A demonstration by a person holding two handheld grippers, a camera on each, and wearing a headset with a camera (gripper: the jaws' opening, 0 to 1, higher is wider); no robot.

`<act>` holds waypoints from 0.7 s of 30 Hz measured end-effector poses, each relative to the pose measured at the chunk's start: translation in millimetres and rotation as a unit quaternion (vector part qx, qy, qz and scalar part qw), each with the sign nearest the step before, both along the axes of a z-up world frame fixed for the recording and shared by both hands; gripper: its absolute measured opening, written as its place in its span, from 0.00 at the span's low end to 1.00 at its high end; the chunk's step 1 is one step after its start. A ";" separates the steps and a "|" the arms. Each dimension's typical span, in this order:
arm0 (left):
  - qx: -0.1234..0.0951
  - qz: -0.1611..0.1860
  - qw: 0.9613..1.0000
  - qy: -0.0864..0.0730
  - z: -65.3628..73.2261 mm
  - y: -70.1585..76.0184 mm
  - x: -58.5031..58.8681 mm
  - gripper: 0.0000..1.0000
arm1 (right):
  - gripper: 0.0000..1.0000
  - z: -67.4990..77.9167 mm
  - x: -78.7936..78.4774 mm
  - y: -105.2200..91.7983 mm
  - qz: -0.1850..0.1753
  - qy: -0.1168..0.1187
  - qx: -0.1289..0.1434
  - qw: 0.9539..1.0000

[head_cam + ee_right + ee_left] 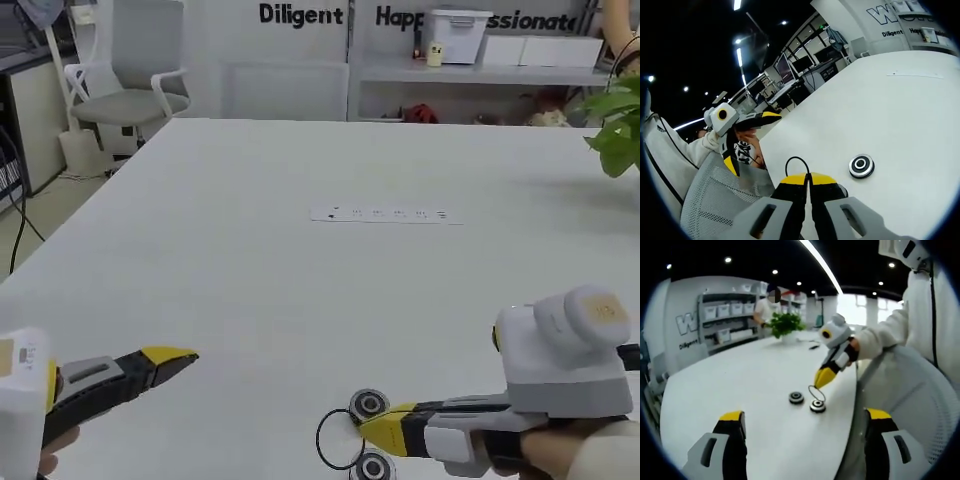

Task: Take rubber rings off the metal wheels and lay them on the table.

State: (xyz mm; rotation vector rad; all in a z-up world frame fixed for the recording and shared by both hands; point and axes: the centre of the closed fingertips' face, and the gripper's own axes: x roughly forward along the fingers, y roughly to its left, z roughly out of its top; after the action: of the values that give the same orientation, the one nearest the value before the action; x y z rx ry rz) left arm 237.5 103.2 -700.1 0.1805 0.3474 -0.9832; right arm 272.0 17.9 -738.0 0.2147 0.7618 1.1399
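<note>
Now the right tongs (378,428) are clamped on a thin black rubber ring (320,440), looping limp beside the two metal wheels (368,404) at the worktop's (300,290) near edge. Looks light and stretchy, so grip the free loop; left tongs (180,360) hang apart.

White table (300,280), 2 metal wheels (368,404) silver with seemingly black concentric bands, thin black rubber ring (335,440), yellow-tipped grey left gripper (182,359) and right gripper (375,428), green plant (618,125).
</note>
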 end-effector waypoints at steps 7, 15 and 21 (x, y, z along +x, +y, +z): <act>-0.014 0.006 1.000 0.002 2.4 2.1 -2.2 1.00 | 0.00 -6.0 -5.6 6.6 0.006 -0.002 -0.013 1.000; -0.023 0.001 1.000 0.006 1.2 -0.1 -5.6 1.00 | 0.00 -16.6 -13.2 16.2 0.021 -0.003 -0.033 0.999; -0.025 -0.001 1.000 0.011 -2.2 0.0 -6.7 1.00 | 0.00 -22.9 -13.2 19.1 0.021 -0.002 -0.044 0.999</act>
State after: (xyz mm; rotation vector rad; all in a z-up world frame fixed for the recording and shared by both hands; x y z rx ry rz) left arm 230.8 103.2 -702.3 0.1254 0.3419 -0.9948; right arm 258.9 37.0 -760.9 0.1237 0.8150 1.1442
